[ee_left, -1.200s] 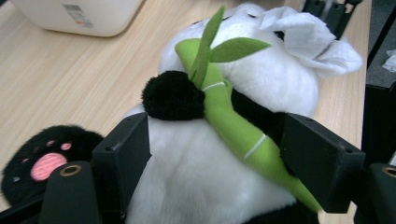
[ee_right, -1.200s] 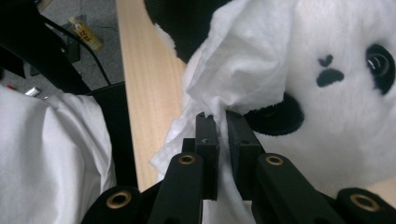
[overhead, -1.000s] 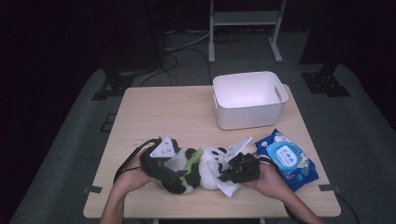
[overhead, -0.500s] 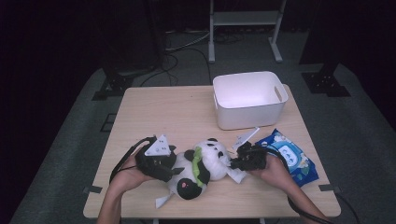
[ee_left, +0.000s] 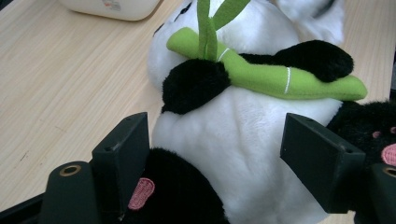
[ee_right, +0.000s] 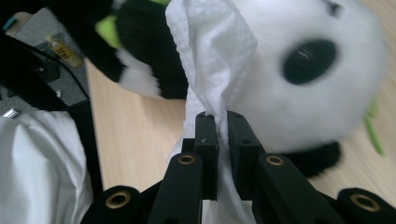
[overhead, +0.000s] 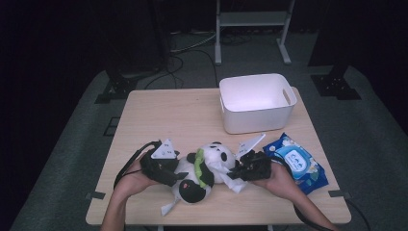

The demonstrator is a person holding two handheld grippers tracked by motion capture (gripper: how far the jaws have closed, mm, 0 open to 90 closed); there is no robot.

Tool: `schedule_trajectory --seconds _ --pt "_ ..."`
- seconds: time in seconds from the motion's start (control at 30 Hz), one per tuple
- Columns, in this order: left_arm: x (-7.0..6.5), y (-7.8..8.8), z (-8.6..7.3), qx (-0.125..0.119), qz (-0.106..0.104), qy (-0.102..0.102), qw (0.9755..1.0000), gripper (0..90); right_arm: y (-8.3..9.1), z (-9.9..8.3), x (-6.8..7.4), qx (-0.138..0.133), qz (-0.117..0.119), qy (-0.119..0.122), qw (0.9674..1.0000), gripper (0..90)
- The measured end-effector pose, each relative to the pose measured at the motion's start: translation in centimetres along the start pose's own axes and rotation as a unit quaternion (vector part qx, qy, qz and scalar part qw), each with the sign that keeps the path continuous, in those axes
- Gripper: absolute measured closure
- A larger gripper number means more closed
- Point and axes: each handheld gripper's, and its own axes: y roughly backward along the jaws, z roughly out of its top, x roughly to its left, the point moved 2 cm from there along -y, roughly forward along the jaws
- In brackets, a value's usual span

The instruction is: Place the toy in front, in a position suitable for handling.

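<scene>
A panda plush [overhead: 208, 163] with a green bamboo stalk [ee_left: 261, 77] across its chest lies near the table's front edge, head toward the back. My left gripper [overhead: 179, 171] grips it from the left. In the left gripper view its jaws press on both sides of the panda's body [ee_left: 252, 116]. My right gripper [overhead: 235, 171] is shut on a white wipe [ee_right: 210, 56], which rests against the panda's head [ee_right: 303, 84]. The wipe's loose end [overhead: 235, 185] hangs below the jaws.
A blue pack of wipes [overhead: 298, 162] lies just right of my right hand. An empty white bin [overhead: 257, 103] stands at the back right of the wooden table [overhead: 168, 120]. A small white scrap [overhead: 167, 208] lies by the panda's foot.
The panda has been turned from lying across toward head-back between the grippers. The right gripper has shifted slightly right with the wipe, now at the panda's head.
</scene>
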Motion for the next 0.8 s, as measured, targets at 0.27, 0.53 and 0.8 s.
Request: schedule_trajectory --seconds 0.27,0.53,0.8 --pt "0.6 0.6 -0.4 -0.009 0.013 0.014 0.9998 23.2 -2.3 1.1 1.9 0.022 0.024 0.033 0.9989 83.4" --pt "0.6 0.3 -0.7 0.011 0.006 0.015 0.9998 23.1 -2.7 0.9 0.2 0.022 0.003 0.010 0.9997 83.5" --pt "-0.5 -0.6 -0.4 0.030 -0.040 0.003 0.9987 23.2 -2.2 1.2 -1.7 0.013 -0.030 -0.012 0.9994 83.5"
